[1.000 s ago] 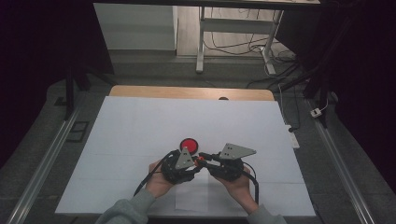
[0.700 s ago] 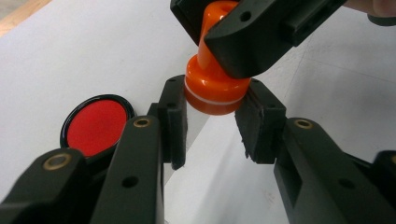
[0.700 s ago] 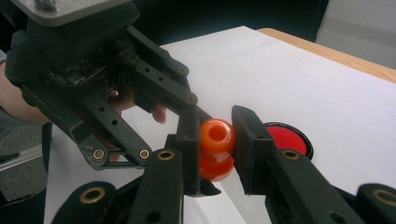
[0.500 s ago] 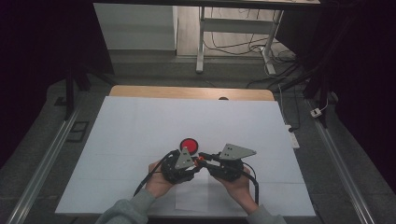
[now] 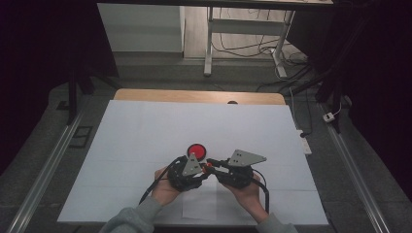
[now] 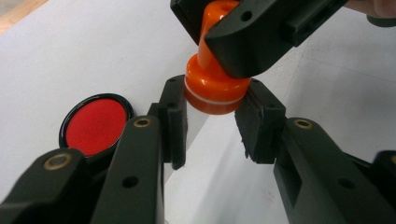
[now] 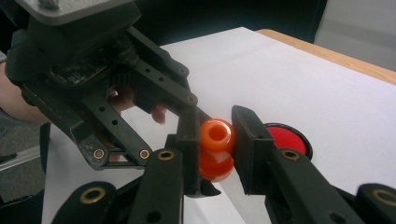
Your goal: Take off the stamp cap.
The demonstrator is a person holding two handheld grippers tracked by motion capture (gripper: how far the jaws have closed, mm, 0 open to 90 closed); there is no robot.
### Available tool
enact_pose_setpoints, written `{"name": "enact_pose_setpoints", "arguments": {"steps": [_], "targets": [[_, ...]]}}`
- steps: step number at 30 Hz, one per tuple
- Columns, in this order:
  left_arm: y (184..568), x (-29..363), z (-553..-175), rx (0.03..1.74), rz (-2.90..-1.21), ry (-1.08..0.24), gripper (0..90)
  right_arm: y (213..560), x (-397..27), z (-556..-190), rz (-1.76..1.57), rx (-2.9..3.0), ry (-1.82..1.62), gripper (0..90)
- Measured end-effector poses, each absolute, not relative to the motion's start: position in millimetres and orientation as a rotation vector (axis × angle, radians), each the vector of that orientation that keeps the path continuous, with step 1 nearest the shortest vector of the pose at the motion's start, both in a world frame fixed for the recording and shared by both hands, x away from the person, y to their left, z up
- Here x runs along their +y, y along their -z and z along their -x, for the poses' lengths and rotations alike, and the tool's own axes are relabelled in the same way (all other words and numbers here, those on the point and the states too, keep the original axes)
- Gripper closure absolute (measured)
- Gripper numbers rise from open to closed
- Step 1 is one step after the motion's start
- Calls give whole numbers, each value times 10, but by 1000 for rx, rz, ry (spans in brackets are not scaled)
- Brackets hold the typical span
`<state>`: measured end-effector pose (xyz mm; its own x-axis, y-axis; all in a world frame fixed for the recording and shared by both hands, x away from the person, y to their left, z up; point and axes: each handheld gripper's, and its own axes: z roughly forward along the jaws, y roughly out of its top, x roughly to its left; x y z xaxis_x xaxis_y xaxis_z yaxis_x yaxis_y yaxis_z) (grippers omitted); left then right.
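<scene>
- The stamp [image 6: 212,79], orange with a white band round its wide base, is held above the white sheet [image 5: 145,131], between the two grippers.
- Its narrow handle is clamped by the right gripper [image 7: 219,135]; a hole is seen in the handle's end.
- Its base is gripped at both sides by the left gripper [image 6: 211,116], jaws closed on it.
- The pad [image 6: 95,123], a round black case filled with red, lies open on the sheet just beside the left gripper, apart from the stamp.
</scene>
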<state>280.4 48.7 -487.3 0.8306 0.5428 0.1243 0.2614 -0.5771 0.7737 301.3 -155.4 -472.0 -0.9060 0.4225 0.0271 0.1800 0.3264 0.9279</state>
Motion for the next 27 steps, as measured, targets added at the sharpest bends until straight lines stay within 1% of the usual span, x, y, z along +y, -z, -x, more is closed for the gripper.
{"name": "enact_pose_setpoints", "arguments": {"steps": [10, 19, 27], "targets": [[4879, 484, -2793, 568, -2215, -474, 653, 4728, -1550, -3012, -556, 2366, -1620, 724], [4898, 504, -2798, 560, -2203, -458, 657, 4726, -1540, -2997, -554, 2363, -1609, 727], [4904, 498, -2791, 547, -2222, -475, 659, 4738, -1537, -2996, -558, 2369, -1605, 728]]}}
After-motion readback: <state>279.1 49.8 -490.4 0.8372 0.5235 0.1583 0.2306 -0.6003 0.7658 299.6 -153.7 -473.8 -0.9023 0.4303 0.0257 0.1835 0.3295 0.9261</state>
